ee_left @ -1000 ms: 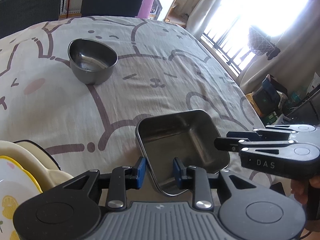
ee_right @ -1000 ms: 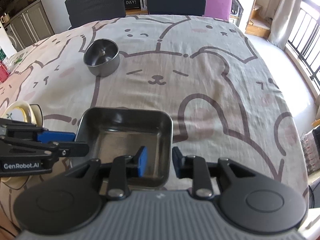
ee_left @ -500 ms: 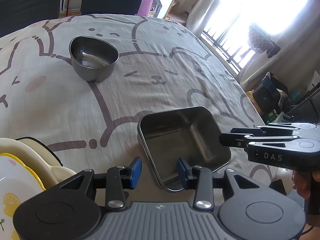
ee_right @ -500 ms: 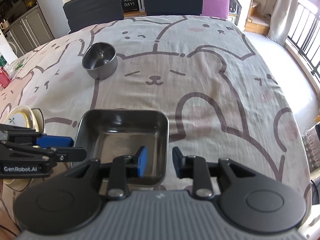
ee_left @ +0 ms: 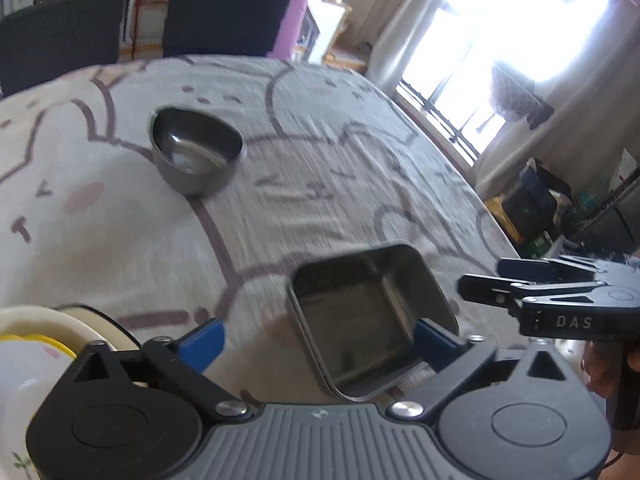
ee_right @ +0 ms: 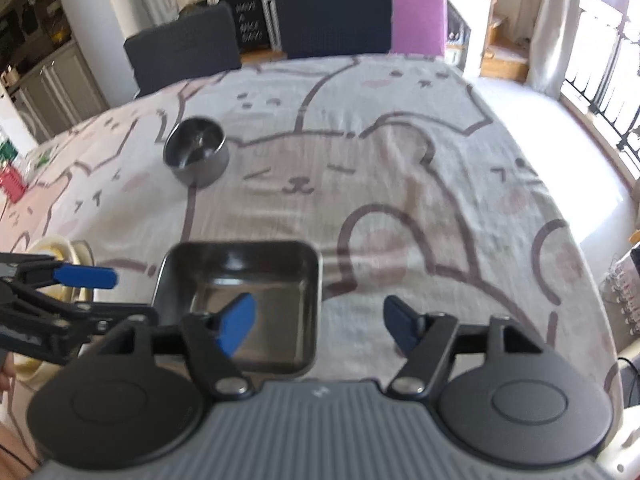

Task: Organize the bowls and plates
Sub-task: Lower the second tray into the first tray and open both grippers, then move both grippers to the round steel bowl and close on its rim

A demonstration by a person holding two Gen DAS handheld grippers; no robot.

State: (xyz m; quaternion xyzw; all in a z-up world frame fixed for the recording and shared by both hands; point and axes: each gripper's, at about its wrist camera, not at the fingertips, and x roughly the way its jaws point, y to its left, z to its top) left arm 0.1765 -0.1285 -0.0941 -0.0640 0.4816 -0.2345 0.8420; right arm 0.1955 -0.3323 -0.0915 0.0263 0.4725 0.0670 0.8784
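A square steel tray [ee_left: 372, 312] [ee_right: 240, 300] rests on the bear-print tablecloth [ee_right: 400, 184]. My left gripper [ee_left: 320, 340] hovers at the tray's near left side with its jaws opening; the blue pads [ee_left: 204, 340] stand wide and touch nothing. My right gripper [ee_right: 320, 324] is at the tray's right wall, jaws opening too, one pad [ee_right: 238, 322] over the tray's inside and the other outside it, neither pressing. Each gripper shows in the other's view: the right gripper [ee_left: 492, 278], the left gripper [ee_right: 104, 294]. A round steel bowl [ee_left: 196, 152] [ee_right: 196, 156] stands farther back on the left.
A stack of cream and yellow plates [ee_left: 36, 336] [ee_right: 60, 252] sits at the near left. Two dark chairs [ee_right: 332, 20] stand at the table's far edge. The table's right edge [ee_left: 492, 216] drops off toward the window side. A red item [ee_right: 12, 180] lies far left.
Both pairs of jaws have spread from a narrow gap at the tray's walls to wide apart, letting the tray go. The tray stays on the cloth.
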